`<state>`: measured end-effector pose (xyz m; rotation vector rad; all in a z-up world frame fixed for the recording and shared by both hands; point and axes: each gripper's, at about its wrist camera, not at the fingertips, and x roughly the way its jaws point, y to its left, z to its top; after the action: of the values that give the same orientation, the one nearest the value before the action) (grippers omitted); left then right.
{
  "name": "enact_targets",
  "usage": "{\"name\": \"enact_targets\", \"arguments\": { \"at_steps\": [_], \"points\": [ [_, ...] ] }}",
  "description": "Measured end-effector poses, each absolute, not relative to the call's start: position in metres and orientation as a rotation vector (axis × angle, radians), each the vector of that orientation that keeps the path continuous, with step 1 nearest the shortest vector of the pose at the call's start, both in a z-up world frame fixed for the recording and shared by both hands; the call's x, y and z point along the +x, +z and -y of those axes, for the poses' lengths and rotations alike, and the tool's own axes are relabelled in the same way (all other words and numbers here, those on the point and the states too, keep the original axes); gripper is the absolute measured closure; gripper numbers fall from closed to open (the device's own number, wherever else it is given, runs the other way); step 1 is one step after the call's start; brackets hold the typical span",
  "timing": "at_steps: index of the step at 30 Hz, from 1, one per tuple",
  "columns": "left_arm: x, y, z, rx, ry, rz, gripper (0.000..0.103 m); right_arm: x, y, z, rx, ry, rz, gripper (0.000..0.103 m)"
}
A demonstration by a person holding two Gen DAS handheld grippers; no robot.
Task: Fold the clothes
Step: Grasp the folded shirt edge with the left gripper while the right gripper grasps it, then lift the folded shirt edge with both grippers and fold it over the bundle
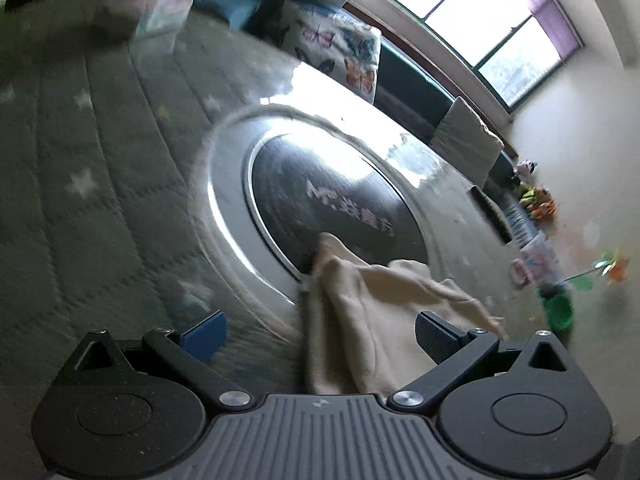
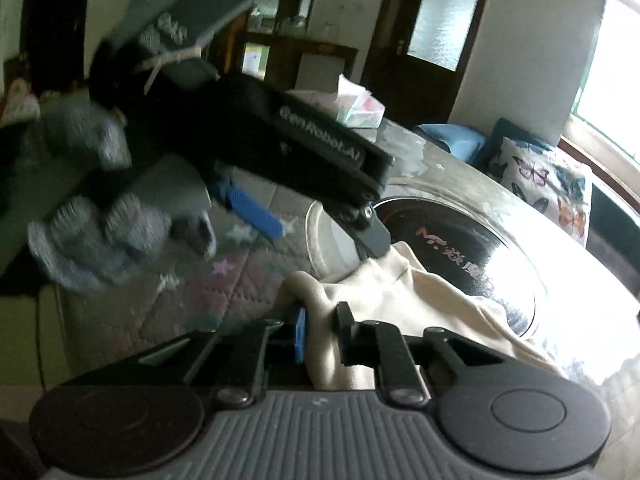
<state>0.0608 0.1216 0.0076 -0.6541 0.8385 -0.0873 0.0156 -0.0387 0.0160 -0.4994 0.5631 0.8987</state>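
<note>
cream garment point(image 2: 404, 292) sat pinched in the right gripper point(image 2: 320, 332) over the round glass table point(image 1: 224, 216); left gripper point(image 1: 320, 332) spread wide beside it. judged early: next, grab another edge and spread it flat.

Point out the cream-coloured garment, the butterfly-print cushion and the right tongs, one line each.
cream-coloured fabric garment point(image 1: 360, 312): left wrist view, on the draped middle folds.
white butterfly-print cushion point(image 2: 548, 184): right wrist view, on its printed face.
right tongs point(image 2: 320, 328): right wrist view, midway between fingertips, shut on the garment.
</note>
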Motion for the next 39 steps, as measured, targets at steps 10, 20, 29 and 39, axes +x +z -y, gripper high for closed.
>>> {"name": "enact_targets", "arguments": {
  "at_steps": [10, 20, 29, 39],
  "points": [
    [0.077, -0.006, -0.107, -0.872, -0.155, -0.898, 0.042, 0.021, 0.040, 0.075, -0.331, 0.910, -0.569, 0.094],
    [0.080, -0.021, -0.109, -0.941, -0.147, -0.928, 0.082, 0.026, 0.032, 0.115, -0.227, 0.894, -0.597, 0.086],
    [0.080, -0.021, -0.107, -0.909, -0.135, -0.920, 0.082, 0.097, 0.014, 0.206, -0.075, 0.498, -0.660, 0.077],
    [0.081, -0.019, -0.102, -0.883, -0.120, -0.923, 0.082, 0.133, -0.023, 0.261, 0.156, 0.380, -0.736, 0.054]
  ]
}}
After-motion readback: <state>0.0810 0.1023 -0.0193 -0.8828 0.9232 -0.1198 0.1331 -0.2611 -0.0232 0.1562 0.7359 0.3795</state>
